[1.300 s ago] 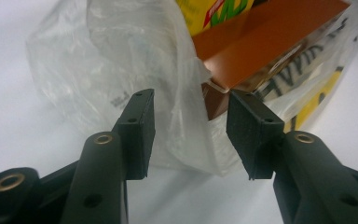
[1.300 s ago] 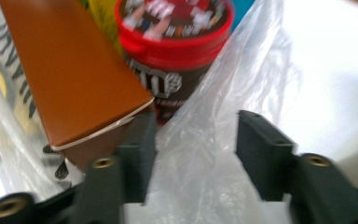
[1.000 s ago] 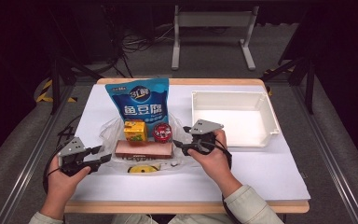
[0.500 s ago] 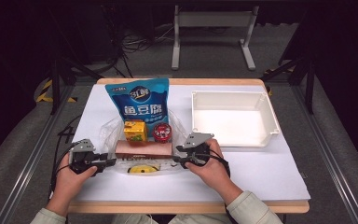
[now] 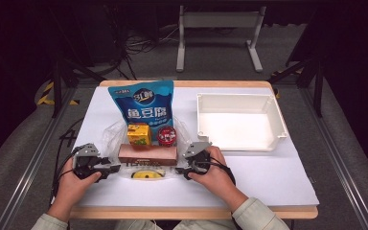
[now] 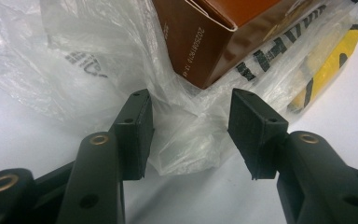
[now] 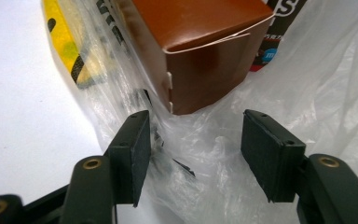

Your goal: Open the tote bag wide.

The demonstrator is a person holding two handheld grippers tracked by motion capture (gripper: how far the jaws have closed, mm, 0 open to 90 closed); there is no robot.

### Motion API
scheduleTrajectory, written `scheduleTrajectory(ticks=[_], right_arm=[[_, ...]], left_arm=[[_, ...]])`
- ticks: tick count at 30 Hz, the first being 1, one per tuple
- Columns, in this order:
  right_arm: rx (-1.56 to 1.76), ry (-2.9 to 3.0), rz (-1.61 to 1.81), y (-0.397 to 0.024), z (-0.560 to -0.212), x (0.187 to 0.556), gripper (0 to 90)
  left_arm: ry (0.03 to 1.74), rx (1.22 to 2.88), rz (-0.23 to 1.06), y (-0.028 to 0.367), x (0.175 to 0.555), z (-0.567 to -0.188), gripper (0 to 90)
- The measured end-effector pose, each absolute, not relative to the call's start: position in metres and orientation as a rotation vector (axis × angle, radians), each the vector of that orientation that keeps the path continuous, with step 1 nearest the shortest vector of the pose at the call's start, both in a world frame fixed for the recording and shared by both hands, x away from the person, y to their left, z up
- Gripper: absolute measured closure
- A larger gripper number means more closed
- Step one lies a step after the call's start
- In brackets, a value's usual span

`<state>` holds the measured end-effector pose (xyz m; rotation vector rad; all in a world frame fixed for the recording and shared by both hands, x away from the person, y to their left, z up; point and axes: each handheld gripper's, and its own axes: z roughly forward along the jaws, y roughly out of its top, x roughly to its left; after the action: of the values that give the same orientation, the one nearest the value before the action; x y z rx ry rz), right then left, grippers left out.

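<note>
A clear plastic bag (image 5: 112, 139) lies spread on the white table and carries a long brown box (image 5: 147, 154), a yellow carton (image 5: 139, 134) and a red round tin (image 5: 166, 135). A blue snack pouch (image 5: 143, 106) lies behind them. My left gripper (image 5: 110, 168) sits at the bag's left end, open, with crumpled bag film (image 6: 191, 135) between its pads. My right gripper (image 5: 184, 168) is at the right end, open around the bag film (image 7: 200, 154), just short of the brown box (image 7: 200, 51).
A white tray (image 5: 239, 143) stands to the right of the bag, near the right hand. A yellow printed patch (image 5: 143, 175) shows under the box at the bag's front. The table's front edge (image 5: 191, 211) runs close behind both hands.
Both grippers have come down and inward to the two ends of the bag; the right one moved toward the table's front. The items have not shifted.
</note>
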<state>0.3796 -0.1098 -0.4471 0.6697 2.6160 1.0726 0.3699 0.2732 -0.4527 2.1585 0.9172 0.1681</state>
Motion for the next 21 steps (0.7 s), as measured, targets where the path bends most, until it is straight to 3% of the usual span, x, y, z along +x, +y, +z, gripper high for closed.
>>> scheduleTrajectory(ticks=[6,9,15,21], right_arm=[[0.672,2.633,1.056,-0.114,-0.446,0.373,43.2],[0.675,2.643,1.063,-0.117,-0.446,0.374,41.7],[0.658,2.633,1.085,-0.117,-0.436,0.373,26.5],[0.664,2.548,1.219,-0.128,-0.412,0.371,19.7]], left_arm=[[0.927,2.173,0.176,0.275,0.368,-0.452,46.8],[0.930,2.167,0.173,0.276,0.368,-0.452,40.1],[0.923,2.131,0.183,0.278,0.366,-0.448,28.8],[0.913,2.093,0.209,0.280,0.363,-0.442,22.0]])
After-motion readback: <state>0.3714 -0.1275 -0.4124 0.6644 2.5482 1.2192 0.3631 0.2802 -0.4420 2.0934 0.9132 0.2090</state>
